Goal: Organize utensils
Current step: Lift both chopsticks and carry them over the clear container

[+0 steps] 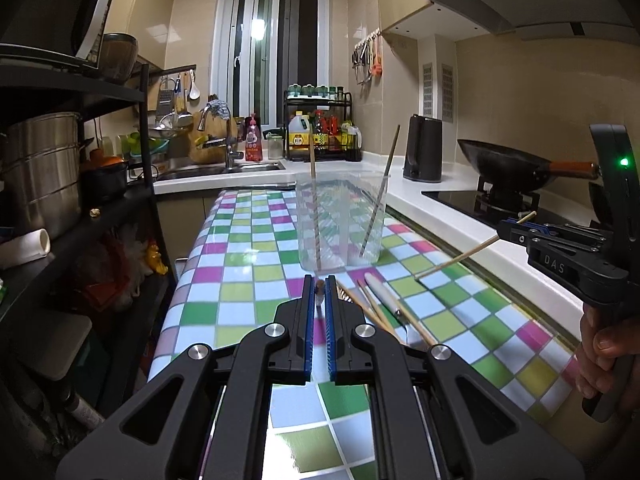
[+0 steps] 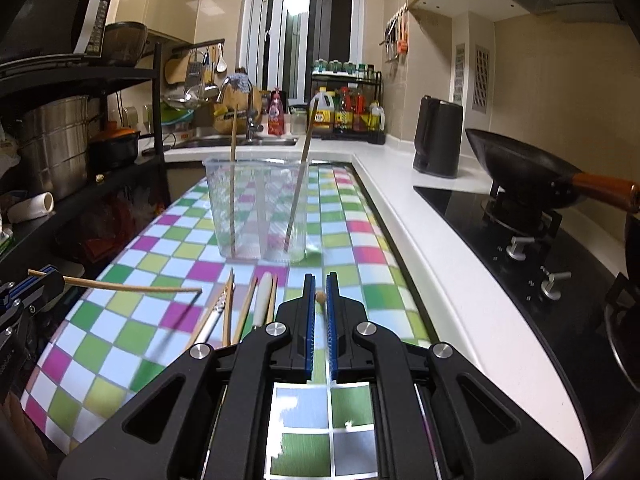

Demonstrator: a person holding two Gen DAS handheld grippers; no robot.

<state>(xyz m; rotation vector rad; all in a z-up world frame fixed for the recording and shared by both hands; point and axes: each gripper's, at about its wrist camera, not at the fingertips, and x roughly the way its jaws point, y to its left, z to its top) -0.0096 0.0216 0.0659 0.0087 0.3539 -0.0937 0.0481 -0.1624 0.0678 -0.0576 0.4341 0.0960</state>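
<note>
Each claw is clamped on a single chopstick. The left claw [image 1: 319, 294] has its jaws nearly together on a chopstick [image 1: 319, 292] seen end-on from its own camera; from the right wrist view the same stick [image 2: 128, 285] juts sideways over the checked worktop [image 2: 348, 256]. The right claw [image 2: 320, 298] grips its chopstick [image 2: 320, 297] likewise, and in the left view that stick [image 1: 456, 259] slants down with its tip close over the cloth, perhaps touching it.

Just beyond both claws stands a clear cup [image 2: 260, 208] with a divider, a chopstick leaning in each half. Between cup and claws lies a loose pile [image 2: 240, 304] of more sticks and a pale-handled utensil, flat on the worktop.

The sticks look light, stiff and thin, probably bamboo, so weight should be no trouble; rolling and pivoting in the pads likely will be. A hold near one end (as both claws have now) leaves a long lever that may swing, yet it suits dropping the free end into the cup. The cup looks light and could tip or slide if a stick knocks its rim.

The claw bodies cover the near ends of the pile, so its count is unclear. What the pale utensil is cannot be made out, nor how much of each held stick lies behind the pads.
</note>
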